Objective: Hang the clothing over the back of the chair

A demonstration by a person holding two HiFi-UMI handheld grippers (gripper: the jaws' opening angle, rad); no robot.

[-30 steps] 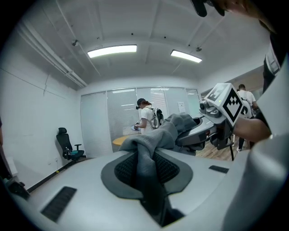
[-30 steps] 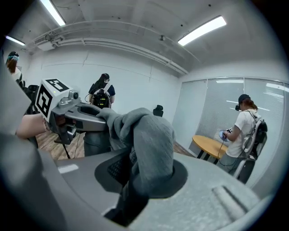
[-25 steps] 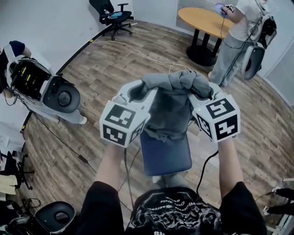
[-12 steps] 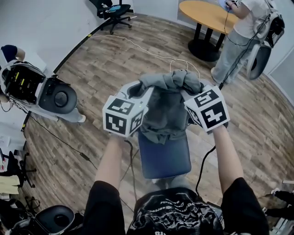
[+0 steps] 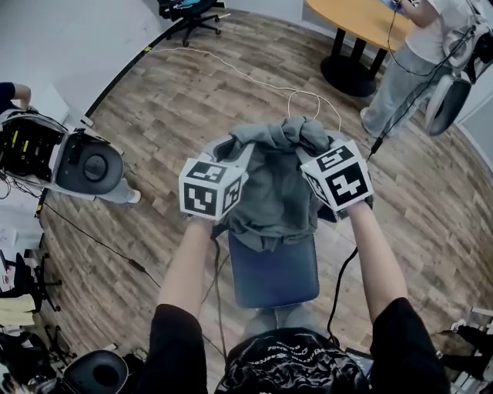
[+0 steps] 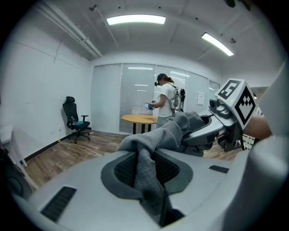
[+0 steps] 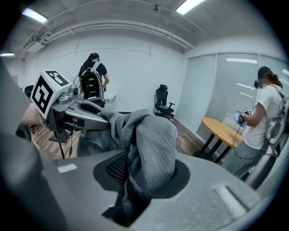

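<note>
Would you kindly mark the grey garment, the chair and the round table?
grey garment (image 5: 273,192): head view, its hanging middle.
chair (image 5: 273,277): head view, blue seat.
round table (image 5: 347,17): head view, wooden top.

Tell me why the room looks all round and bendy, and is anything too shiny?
Left gripper view: the wide lens bends walls into curves, leaves black corners, and the ceiling light glows bright white. Right gripper view: same round bending, with the grey clothing huge up close. Head view: the floor curves only slightly; light is even, no glare.

Chair (image 5: 273,269) directly below; open wood floor (image 5: 192,115) ahead; table (image 5: 350,15), person (image 5: 408,69) far right.
</note>
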